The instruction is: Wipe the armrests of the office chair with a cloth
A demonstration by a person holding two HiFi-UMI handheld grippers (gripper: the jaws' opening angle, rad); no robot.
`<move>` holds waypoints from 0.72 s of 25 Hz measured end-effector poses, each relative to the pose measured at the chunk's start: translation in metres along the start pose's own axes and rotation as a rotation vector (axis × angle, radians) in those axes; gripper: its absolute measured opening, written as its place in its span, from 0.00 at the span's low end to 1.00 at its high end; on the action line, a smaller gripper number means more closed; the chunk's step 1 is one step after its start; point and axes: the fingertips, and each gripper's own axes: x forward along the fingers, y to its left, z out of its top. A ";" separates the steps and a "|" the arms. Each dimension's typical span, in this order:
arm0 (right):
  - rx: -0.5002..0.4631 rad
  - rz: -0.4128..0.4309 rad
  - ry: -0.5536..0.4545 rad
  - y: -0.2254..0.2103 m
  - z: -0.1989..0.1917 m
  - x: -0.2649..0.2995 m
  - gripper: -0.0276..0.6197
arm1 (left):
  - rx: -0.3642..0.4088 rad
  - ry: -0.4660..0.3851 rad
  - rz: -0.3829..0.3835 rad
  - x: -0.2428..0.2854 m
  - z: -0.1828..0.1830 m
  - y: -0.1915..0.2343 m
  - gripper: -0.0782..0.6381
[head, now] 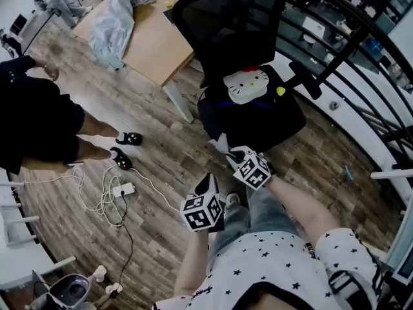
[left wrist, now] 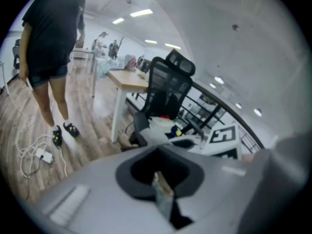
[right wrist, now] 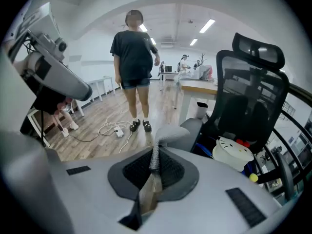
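A black office chair (head: 239, 24) stands ahead of me with its seat toward me. My right gripper (head: 230, 152) is shut on a grey cloth (right wrist: 168, 133). In the right gripper view the cloth rises from the jaws and drapes onto the chair's near grey armrest (right wrist: 199, 126). In the head view the cloth (head: 221, 143) shows as a pale fold at the seat's front left corner. My left gripper (head: 208, 181) hangs lower and closer to me, shut with nothing in it, away from the chair. The left gripper view shows the chair (left wrist: 168, 89) beyond those shut jaws.
A Hello Kitty cushion (head: 245, 84) and a small yellow ball (head: 281, 90) lie on the seat. A wooden desk (head: 151, 37) stands left of the chair. A person in dark clothes (head: 39, 121) stands at left, near a power strip (head: 122, 189) with cables. A dark railing (head: 348, 44) runs on the right.
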 end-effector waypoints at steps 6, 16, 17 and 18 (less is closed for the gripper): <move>0.034 -0.054 -0.072 0.009 0.016 -0.034 0.08 | 0.033 -0.018 -0.034 -0.009 0.009 -0.004 0.12; 0.195 -0.129 -0.198 0.007 0.029 -0.102 0.08 | 0.076 -0.002 -0.094 -0.007 0.012 -0.028 0.12; 0.206 -0.136 -0.206 0.005 0.028 -0.110 0.08 | 0.083 0.000 -0.099 -0.006 0.013 -0.031 0.12; 0.218 -0.144 -0.214 0.003 0.027 -0.117 0.08 | 0.092 0.002 -0.103 -0.004 0.014 -0.035 0.12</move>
